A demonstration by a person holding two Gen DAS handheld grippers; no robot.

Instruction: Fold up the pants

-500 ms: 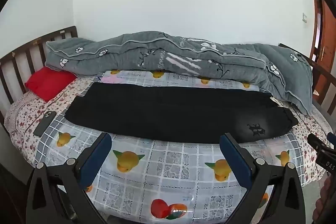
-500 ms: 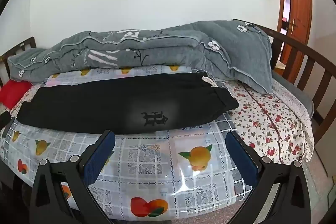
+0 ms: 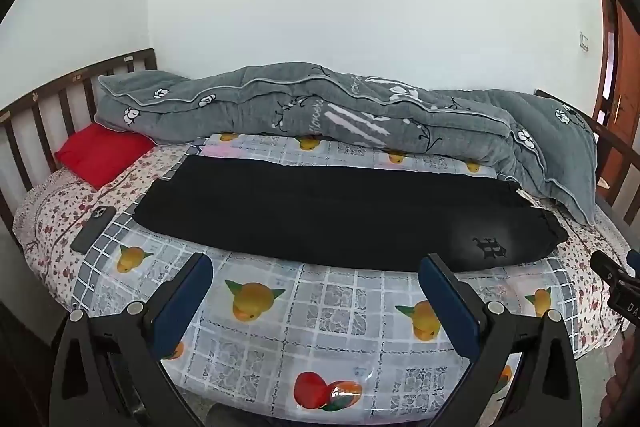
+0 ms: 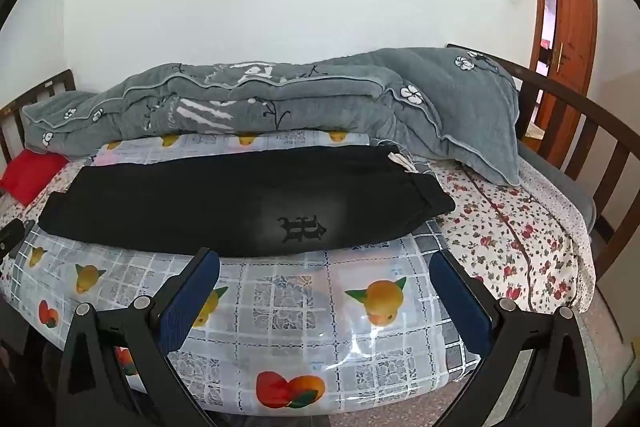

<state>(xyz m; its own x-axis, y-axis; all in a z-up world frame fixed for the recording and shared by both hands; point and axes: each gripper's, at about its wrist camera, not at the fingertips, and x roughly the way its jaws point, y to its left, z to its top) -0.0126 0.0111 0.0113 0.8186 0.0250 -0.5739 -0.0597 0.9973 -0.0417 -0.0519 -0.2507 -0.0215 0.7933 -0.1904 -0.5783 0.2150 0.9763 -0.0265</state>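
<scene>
Black pants (image 3: 340,211) lie flat and lengthwise across the bed on a fruit-print plastic sheet (image 3: 320,311), folded leg over leg, waistband at the right with a dark emblem (image 4: 302,227). They also show in the right wrist view (image 4: 240,203). My left gripper (image 3: 316,267) is open and empty, held back from the near edge of the pants. My right gripper (image 4: 324,259) is open and empty, just short of the near edge by the emblem. The right gripper's tip shows at the right edge of the left wrist view (image 3: 616,275).
A rolled grey quilt (image 3: 340,115) lies along the wall behind the pants. A red pillow (image 3: 102,151) and a black phone (image 3: 93,229) sit at the left. Wooden bed rails stand at the left end (image 3: 48,107) and the right end (image 4: 568,131). A door (image 4: 568,7) is at the right.
Both grippers have edged slightly forward toward the pants. The pants have not moved.
</scene>
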